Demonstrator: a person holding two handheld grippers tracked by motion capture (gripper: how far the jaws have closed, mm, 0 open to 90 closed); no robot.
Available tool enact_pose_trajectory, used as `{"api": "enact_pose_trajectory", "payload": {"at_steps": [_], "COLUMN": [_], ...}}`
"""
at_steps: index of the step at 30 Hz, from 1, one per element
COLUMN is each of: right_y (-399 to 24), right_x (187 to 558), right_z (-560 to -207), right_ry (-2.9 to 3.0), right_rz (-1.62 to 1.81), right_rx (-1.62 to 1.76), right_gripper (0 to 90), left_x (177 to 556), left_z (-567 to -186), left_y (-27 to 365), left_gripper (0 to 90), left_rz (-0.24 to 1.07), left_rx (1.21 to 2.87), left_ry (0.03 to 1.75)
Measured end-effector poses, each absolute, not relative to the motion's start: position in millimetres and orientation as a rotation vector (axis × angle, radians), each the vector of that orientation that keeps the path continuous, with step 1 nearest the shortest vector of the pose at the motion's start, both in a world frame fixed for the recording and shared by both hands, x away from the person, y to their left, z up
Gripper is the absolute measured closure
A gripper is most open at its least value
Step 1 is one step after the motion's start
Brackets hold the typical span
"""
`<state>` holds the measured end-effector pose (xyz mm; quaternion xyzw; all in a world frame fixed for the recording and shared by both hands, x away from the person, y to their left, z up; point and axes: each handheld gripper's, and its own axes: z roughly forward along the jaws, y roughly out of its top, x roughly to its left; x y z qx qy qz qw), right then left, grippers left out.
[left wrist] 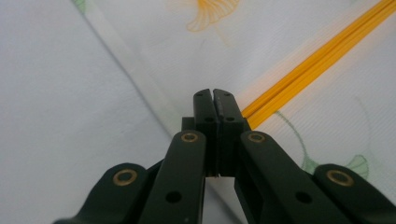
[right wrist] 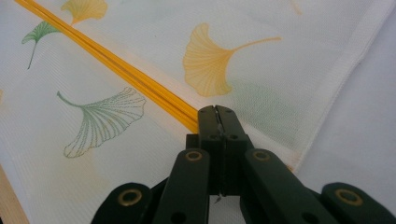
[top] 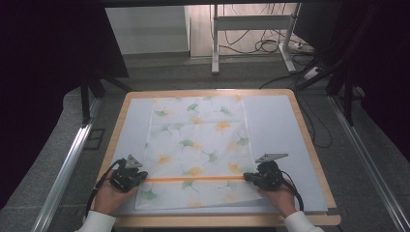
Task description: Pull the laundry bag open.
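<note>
Holding the orange stick (top: 193, 179) by its two ends keeps it level across the near part of the leaf-printed cloth (top: 198, 140) on the counter (top: 309, 145), probably as a folding guide. Left gripper (top: 143, 177) and right gripper (top: 246, 177) have fingers closed, apparently pinching the stick ends.

place: lab-type recording room | signs: wooden table (top: 309, 145) on grey carpet, metal floor rails (top: 67, 164) left and right, cables (top: 261, 46) and stand legs (top: 215, 43) at the far side
</note>
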<state>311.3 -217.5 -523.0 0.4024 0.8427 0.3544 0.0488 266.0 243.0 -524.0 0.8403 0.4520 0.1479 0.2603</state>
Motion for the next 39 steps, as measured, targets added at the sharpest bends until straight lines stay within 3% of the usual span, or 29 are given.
{"api": "enact_pose_trajectory", "payload": {"at_steps": [21, 28, 29, 34, 39], "right_y": [-218, -220, -221, -230, -245], "right_x": [311, 310, 309, 307, 305], "right_z": [-523, -519, -517, -511, -506], "right_ry": [2.57, 2.562, 2.553, 2.488, 2.432], "right_rz": [1.087, 1.133, 1.152, 1.192, 1.235], "right_rx": [1.209, 1.175, 1.16, 1.146, 1.135], "right_gripper": [89.3, 88.6, 84.2, 63.0, 53.7], "left_x": [265, 265, 266, 265, 264], "left_z": [-527, -520, -520, -519, -519], "left_y": [246, 250, 251, 254, 263], "left_gripper": [88.5, 54.0, 51.3, 44.4, 41.2], "left_rz": [0.421, 0.465, 0.442, 0.452, 0.469], "left_rx": [2.204, 2.025, 2.004, 1.974, 1.97], "left_ry": [1.227, 1.232, 1.239, 1.244, 1.267]}}
